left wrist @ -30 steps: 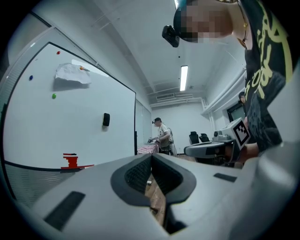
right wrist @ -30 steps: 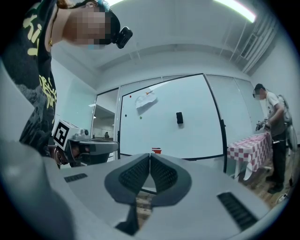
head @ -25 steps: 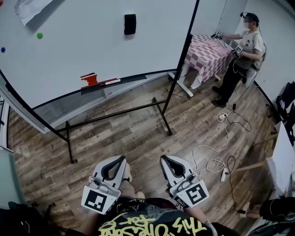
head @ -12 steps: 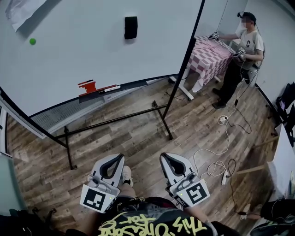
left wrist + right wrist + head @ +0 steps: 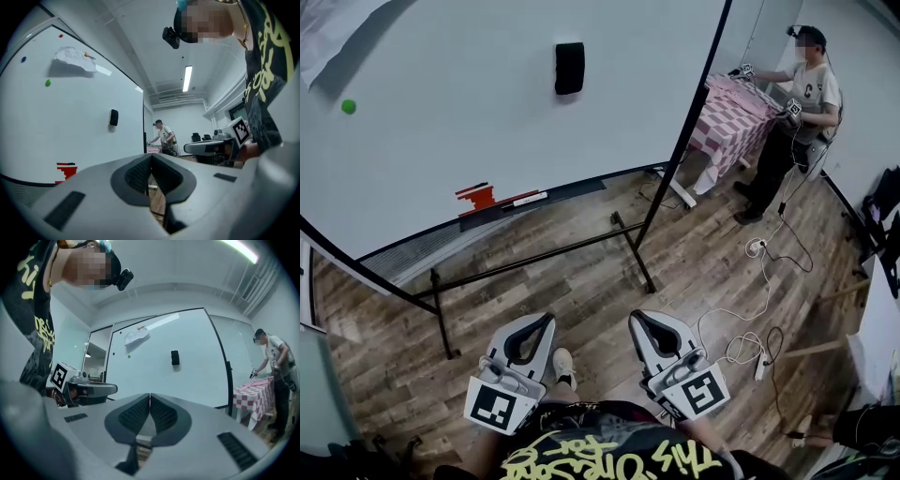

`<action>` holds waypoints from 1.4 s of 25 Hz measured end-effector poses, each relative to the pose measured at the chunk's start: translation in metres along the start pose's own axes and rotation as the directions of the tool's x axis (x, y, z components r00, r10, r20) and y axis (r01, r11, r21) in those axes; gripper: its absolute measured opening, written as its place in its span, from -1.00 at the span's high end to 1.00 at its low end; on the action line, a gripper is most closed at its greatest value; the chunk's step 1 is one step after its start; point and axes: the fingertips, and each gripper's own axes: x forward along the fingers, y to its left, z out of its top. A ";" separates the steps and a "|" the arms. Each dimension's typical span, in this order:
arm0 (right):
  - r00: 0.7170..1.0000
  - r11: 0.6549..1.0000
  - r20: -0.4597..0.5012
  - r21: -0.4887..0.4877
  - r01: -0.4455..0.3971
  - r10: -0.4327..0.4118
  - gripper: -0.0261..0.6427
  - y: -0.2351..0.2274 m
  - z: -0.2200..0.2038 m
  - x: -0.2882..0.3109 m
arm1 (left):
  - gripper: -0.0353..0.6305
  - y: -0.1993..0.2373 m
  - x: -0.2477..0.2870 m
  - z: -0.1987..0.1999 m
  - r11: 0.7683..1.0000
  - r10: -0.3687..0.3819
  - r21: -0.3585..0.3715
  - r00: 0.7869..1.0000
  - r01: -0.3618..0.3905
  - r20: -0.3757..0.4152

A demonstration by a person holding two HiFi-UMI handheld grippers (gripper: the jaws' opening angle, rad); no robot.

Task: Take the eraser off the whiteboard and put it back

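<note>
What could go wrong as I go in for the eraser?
1. Both the left gripper and right gripper are shut; arriving like that could knock the eraser off the whiteboard rather than grasp it.
2. The stand's crossbar lies low across the way: a trip hazard.
3. Cables trail on the floor at the right.

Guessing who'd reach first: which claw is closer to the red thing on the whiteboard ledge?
Left. The left claw is back from the red thing and slightly right; the right claw farther right.
</note>
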 end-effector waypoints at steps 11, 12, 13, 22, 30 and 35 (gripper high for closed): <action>1.000 1.000 0.001 -0.002 0.013 -0.013 0.89 -0.017 -0.001 0.057 | 0.87 0.052 0.031 0.006 1.000 -0.023 0.003 1.000 0.023 0.002; 1.000 1.000 0.002 -0.003 0.016 -0.016 0.89 -0.018 0.000 0.062 | 0.87 0.056 0.034 0.007 1.000 -0.027 0.003 1.000 0.027 0.003; 1.000 1.000 0.002 -0.003 0.020 -0.020 0.89 -0.020 0.000 0.067 | 0.87 0.061 0.036 0.007 1.000 -0.031 0.003 1.000 0.031 0.002; 0.999 0.999 -0.001 -0.011 0.049 -0.049 0.89 -0.029 -0.006 0.101 | 0.87 0.096 0.057 0.006 0.998 -0.068 0.008 0.998 0.068 0.005; 0.997 0.997 0.005 -0.013 0.079 -0.079 0.89 -0.036 -0.013 0.127 | 0.87 0.120 0.072 0.003 0.995 -0.100 0.008 0.995 0.100 0.011; 0.995 0.995 -0.005 -0.016 0.099 -0.099 0.89 -0.039 -0.018 0.133 | 0.87 0.122 0.076 -0.005 0.992 -0.124 -0.013 0.992 0.124 0.005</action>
